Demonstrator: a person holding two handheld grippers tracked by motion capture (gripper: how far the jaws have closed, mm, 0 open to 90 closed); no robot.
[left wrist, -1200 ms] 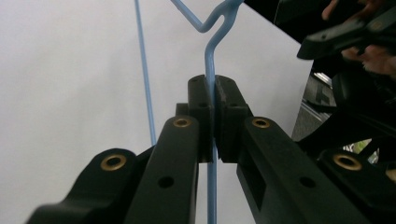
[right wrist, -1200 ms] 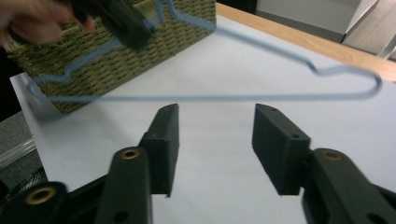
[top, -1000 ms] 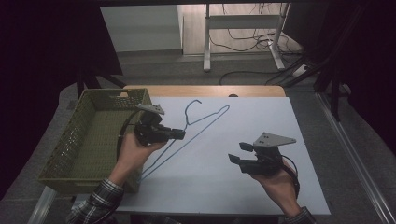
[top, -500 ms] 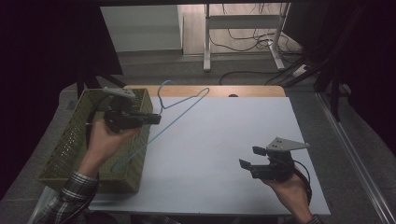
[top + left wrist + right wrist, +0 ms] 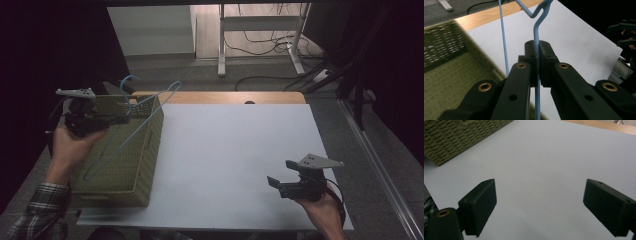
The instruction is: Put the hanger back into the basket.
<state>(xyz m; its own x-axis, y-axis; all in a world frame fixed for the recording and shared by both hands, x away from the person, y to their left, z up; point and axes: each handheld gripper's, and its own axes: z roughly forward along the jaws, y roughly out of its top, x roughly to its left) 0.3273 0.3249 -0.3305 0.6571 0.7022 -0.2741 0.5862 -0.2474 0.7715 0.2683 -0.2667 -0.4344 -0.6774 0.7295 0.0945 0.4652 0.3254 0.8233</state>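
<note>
One thin blue wire hanger [image 5: 131, 131] is pinched tight in the left gripper [image 5: 537, 62], hanging over the olive woven basket [image 5: 141, 176] at left of frame. Next: lower, let go. Right gripper [image 5: 537, 207], jaws just widened, holds nothing at lower right.

Count on my table: one hanger, one basket, two grippers.

I count one blue wire hanger [image 5: 131, 131], one green woven basket [image 5: 142, 165] and one white tabletop [image 5: 235, 150]. I have two grippers: the left gripper [image 5: 119, 116] and the right gripper [image 5: 274, 182], each in one hand. Behind stands one white metal frame [image 5: 260, 37].
</note>
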